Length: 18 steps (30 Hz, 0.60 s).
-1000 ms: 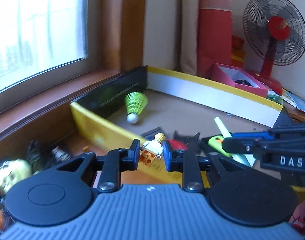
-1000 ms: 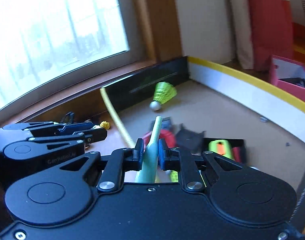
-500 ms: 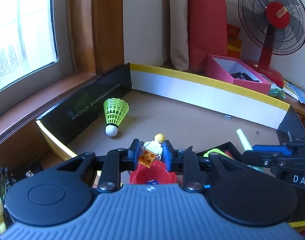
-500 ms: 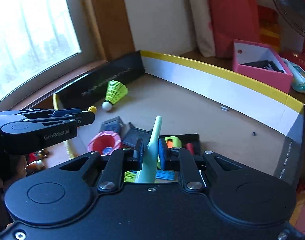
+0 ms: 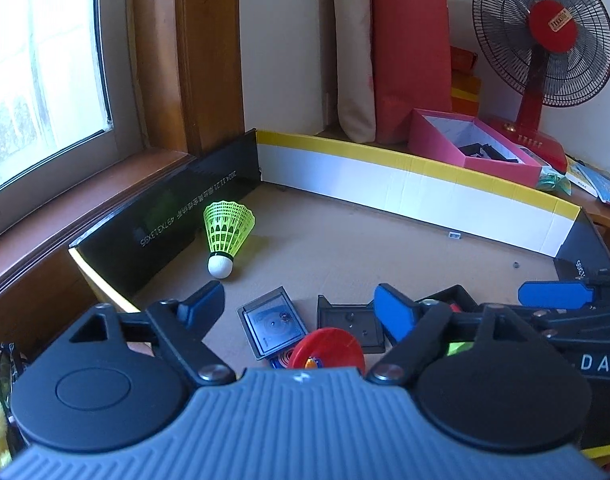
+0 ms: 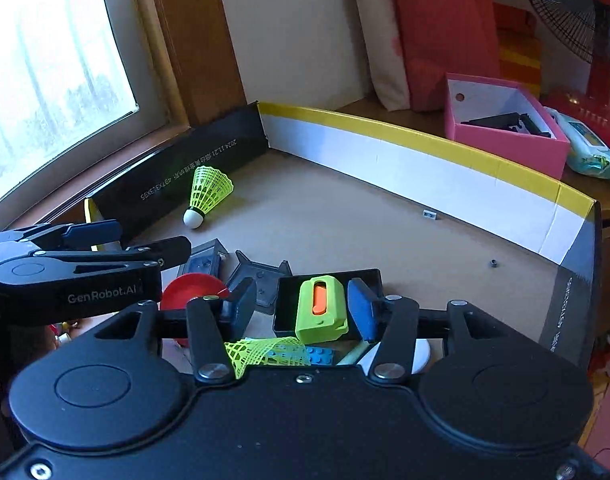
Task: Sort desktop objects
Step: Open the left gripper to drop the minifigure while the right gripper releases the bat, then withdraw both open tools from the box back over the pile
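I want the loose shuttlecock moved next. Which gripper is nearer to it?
Left. The left gripper hovers nearer the shuttlecock by the black wall; the right gripper sits farther over the green block.

Two wrist cameras look steeply down into the same box, close above it; both show the shuttlecock.
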Each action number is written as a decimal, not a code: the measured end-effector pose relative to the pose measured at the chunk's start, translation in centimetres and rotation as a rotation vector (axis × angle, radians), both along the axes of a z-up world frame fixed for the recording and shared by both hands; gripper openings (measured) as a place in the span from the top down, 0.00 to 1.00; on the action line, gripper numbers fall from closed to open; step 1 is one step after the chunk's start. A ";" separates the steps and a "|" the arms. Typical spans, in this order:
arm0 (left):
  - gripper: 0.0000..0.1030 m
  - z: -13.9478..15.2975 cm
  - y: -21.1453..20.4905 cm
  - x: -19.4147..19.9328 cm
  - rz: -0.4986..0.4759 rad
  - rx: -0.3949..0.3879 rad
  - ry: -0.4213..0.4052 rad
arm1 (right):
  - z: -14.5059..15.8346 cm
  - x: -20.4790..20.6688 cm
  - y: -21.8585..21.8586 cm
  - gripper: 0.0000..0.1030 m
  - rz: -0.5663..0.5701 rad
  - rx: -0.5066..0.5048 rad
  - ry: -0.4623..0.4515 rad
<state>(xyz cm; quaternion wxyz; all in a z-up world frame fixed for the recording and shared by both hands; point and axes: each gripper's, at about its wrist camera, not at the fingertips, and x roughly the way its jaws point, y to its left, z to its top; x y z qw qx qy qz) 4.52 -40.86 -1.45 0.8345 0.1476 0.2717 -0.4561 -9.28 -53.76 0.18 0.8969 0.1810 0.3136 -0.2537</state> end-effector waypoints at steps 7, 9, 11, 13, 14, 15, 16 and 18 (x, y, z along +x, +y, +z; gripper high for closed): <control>0.00 0.7 0.8 -0.5 0.010 -0.013 -0.010 | 0.2 -0.4 0.5 0.46 -0.010 0.002 -0.003; 0.00 0.9 1.1 -0.8 0.022 -0.009 -0.023 | 0.3 -0.5 0.8 0.45 -0.010 0.005 -0.005; 0.00 1.1 1.5 -0.8 0.033 -0.005 -0.021 | 0.3 -0.5 1.0 0.43 -0.010 0.005 -0.008; 0.00 1.2 2.1 -0.7 0.047 -0.003 -0.012 | 0.5 -0.6 1.3 0.41 -0.010 0.006 -0.010; 0.00 1.3 2.4 -0.7 0.054 -0.001 -0.009 | 0.5 -0.6 1.5 0.39 -0.008 0.006 -0.011; 0.00 1.4 2.7 -0.6 0.063 0.001 -0.008 | 0.6 -0.5 1.8 0.37 -0.006 0.005 -0.013; 0.00 1.4 3.1 -0.6 0.071 0.005 -0.009 | 0.6 -0.5 2.1 0.36 -0.003 0.004 -0.014; 0.00 1.6 3.8 -0.6 0.086 0.008 -0.013 | 0.7 -0.4 2.7 0.33 0.003 -0.001 -0.017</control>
